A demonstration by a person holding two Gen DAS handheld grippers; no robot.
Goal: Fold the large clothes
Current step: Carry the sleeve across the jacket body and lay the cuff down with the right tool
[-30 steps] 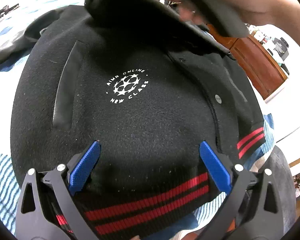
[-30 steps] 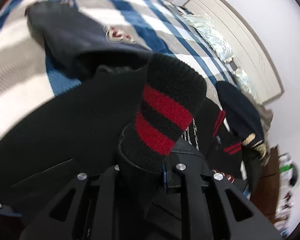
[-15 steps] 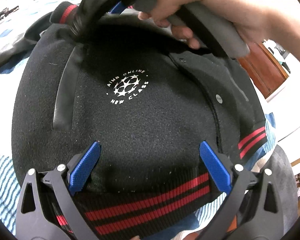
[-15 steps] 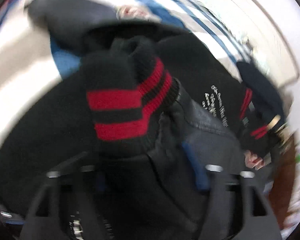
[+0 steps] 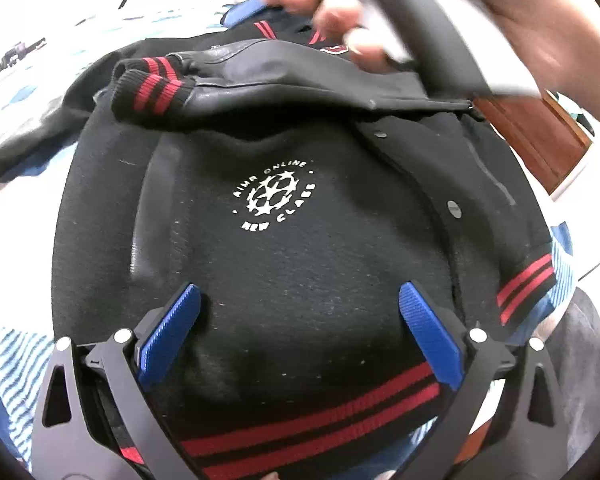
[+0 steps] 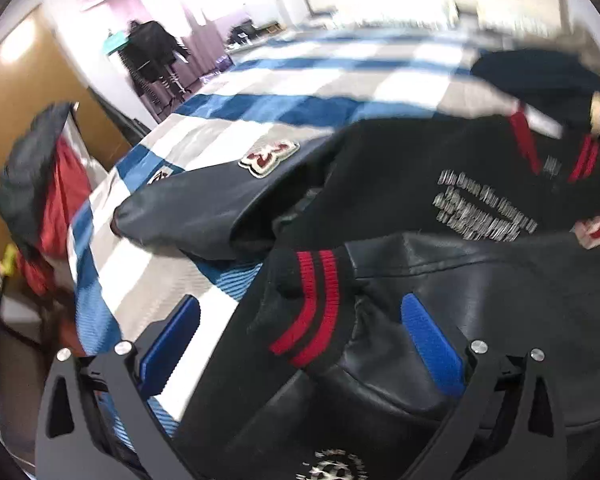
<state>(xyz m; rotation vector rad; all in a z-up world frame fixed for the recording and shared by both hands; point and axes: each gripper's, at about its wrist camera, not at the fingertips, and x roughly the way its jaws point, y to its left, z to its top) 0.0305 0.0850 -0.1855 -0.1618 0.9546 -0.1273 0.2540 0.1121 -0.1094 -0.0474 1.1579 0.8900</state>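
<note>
Striped bedspread (image 6: 260, 108) – right view only, jacket (image 5: 300, 240), cuff (image 6: 312, 304) released, both claws (image 5: 300, 332) (image 6: 300, 340) apart.

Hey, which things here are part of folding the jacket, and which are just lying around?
In the job:
black jacket
its sleeve, folded across the chest
sleeve cuff
left gripper, open
right gripper, open over the cuff

Lying about:
striped bedspread
dark garment beyond the jacket
wooden cabinet
</note>
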